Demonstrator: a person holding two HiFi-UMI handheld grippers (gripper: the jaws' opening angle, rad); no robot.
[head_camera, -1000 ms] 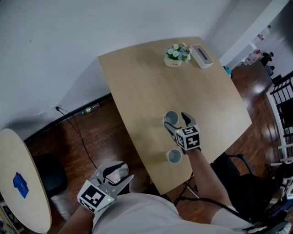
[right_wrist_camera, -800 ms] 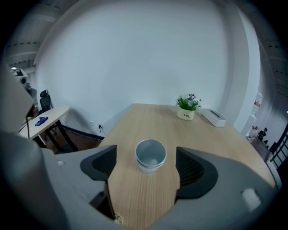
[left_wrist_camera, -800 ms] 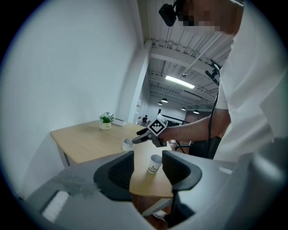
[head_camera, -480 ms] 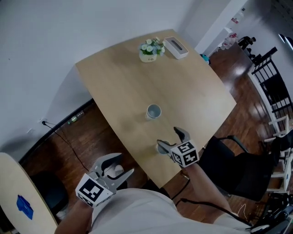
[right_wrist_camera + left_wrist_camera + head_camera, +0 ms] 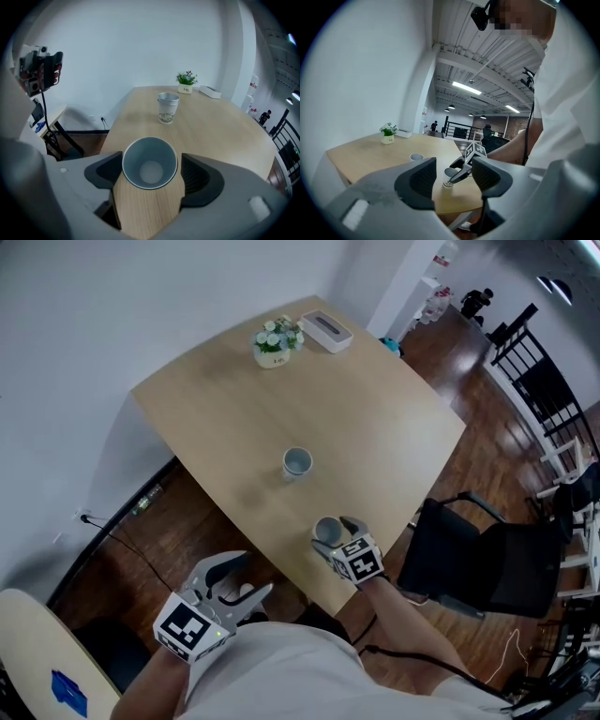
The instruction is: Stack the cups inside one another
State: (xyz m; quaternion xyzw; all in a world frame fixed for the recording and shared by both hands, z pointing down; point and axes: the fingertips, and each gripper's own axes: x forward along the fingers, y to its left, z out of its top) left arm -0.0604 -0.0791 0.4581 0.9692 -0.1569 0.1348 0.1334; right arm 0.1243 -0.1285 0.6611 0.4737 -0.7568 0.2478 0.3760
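Two grey-white paper cups stand upright on the light wooden table (image 5: 375,418). The near cup (image 5: 326,531) (image 5: 150,162) is close to the table's front edge. It sits between the jaws of my right gripper (image 5: 334,534) (image 5: 151,177), which is open; the left jaw is at the rim and a sliver of gap shows on the right. The far cup (image 5: 296,463) (image 5: 168,107) stands alone mid-table, straight ahead of the right gripper. My left gripper (image 5: 246,589) (image 5: 453,180) hangs open and empty off the table, by the person's body.
A small potted plant (image 5: 274,339) and a white box (image 5: 326,330) sit at the table's far edge. A black chair (image 5: 478,559) stands just right of the right arm. A second round table (image 5: 37,662) is at lower left; a cable (image 5: 141,502) runs along the floor.
My right gripper has drawn back from the far cup to the near cup at the front edge, and its jaws now flank it. The left gripper has hardly moved.
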